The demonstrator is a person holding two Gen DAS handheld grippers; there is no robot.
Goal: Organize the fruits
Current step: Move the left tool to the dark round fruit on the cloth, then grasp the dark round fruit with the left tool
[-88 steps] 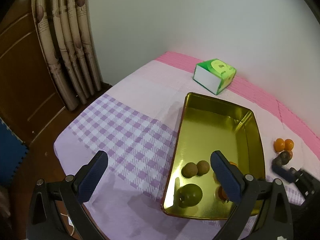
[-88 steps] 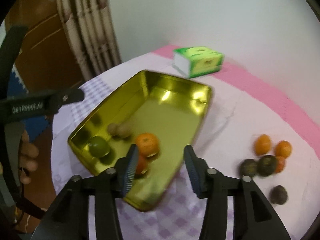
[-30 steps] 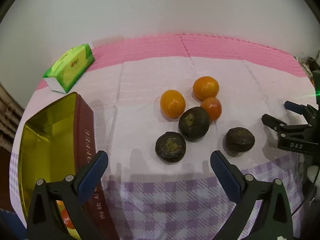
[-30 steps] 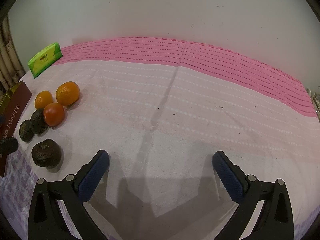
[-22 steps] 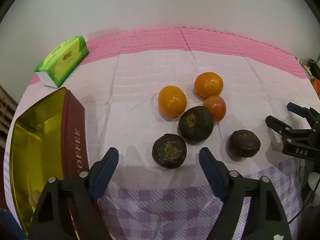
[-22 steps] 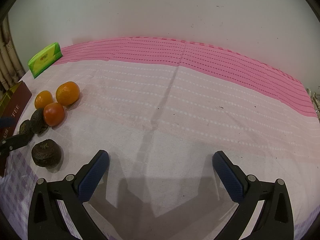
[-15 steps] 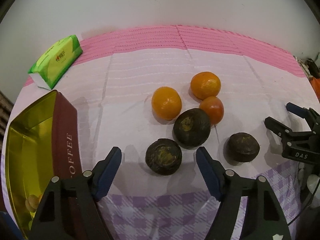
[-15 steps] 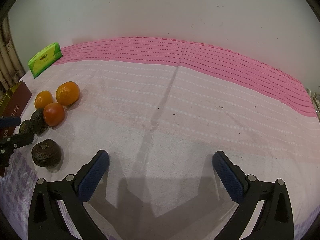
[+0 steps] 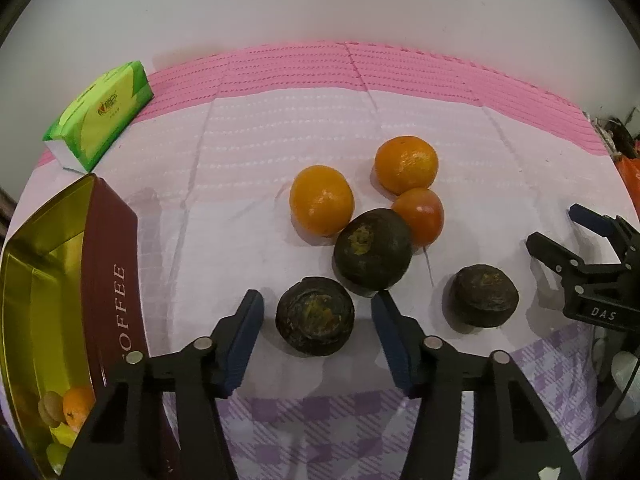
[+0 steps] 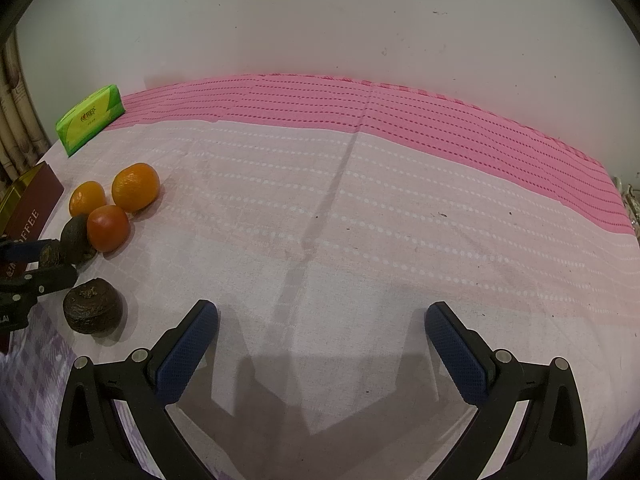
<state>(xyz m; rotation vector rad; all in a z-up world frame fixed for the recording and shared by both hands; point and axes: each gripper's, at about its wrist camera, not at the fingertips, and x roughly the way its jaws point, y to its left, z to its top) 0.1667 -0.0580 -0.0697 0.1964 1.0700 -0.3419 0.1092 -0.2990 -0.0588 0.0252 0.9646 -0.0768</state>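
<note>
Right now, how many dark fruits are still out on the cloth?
3. One sits between the left gripper pads, one is just behind it against the red fruit, one lies alone toward the right gripper.

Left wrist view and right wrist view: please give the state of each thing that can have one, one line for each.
Left gripper: jaws just closing around a dark fruit, pads not touching it.
Right gripper: jaws wide open, nothing between them.
Tin: open, holds some fruits.
Tissue pack: lying on the cloth, appears unopened.
</note>
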